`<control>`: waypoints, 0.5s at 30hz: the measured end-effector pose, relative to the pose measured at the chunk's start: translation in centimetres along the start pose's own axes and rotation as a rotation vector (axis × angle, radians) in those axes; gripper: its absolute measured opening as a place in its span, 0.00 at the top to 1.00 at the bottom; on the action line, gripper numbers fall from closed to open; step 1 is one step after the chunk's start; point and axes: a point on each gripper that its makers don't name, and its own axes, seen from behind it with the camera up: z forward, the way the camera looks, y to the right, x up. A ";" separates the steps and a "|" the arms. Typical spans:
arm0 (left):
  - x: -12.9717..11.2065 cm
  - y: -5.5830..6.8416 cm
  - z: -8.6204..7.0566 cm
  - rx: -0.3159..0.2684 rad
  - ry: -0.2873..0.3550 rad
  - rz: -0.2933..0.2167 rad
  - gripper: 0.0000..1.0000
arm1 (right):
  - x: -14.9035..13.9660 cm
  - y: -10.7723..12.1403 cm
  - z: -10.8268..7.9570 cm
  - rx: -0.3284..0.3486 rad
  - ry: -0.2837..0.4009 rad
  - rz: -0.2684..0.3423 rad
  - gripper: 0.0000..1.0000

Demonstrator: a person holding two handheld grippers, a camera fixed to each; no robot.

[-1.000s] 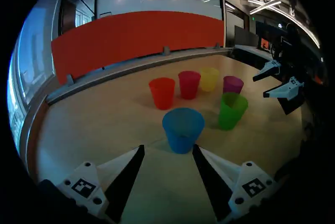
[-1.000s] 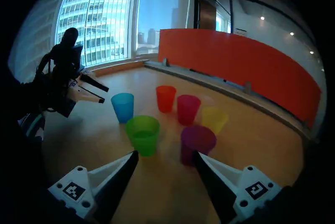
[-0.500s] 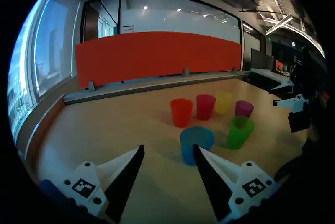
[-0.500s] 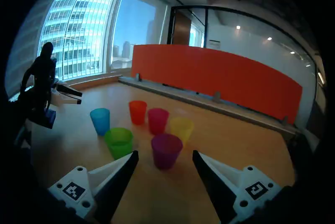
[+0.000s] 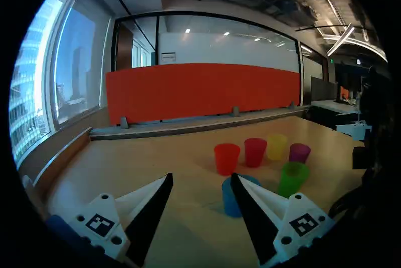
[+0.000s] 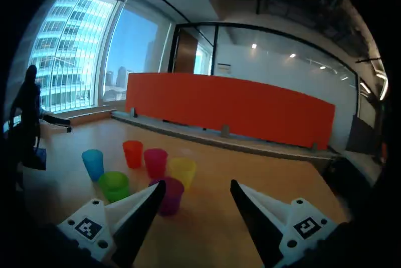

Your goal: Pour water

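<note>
Six plastic cups stand grouped on the wooden table (image 5: 150, 163). In the left gripper view I see the orange cup (image 5: 226, 159), magenta cup (image 5: 254, 152), yellow cup (image 5: 276, 147), purple cup (image 5: 299, 153), green cup (image 5: 292, 178) and blue cup (image 5: 229, 200), the last partly behind my right finger. My left gripper (image 5: 201, 177) is open and empty, short of the blue cup. In the right gripper view my right gripper (image 6: 197, 184) is open and empty, with the purple cup (image 6: 173, 195) beside its left finger and the green cup (image 6: 114, 186) further left.
An orange partition (image 5: 200, 90) runs along the table's far edge, with glass walls behind it. Large windows (image 6: 65, 67) fill the left side. A person's dark outline (image 6: 27, 112) holds the left gripper (image 6: 55, 119) at the far left. The right gripper (image 5: 353, 130) shows at the right edge.
Both grippers have drawn back from the cups and tilted up, so the cups now sit smaller and lower in both views. Both stay open.
</note>
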 end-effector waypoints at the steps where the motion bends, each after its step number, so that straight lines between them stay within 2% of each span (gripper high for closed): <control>1: 0.2 -0.1 0.0 0.008 0.007 -0.004 0.15 | 0.2 0.3 0.0 -0.013 0.009 0.005 0.00; 15: 2.3 -1.0 -1.1 0.103 0.117 -0.080 0.15 | 3.5 4.1 -0.3 -0.196 0.167 0.080 0.00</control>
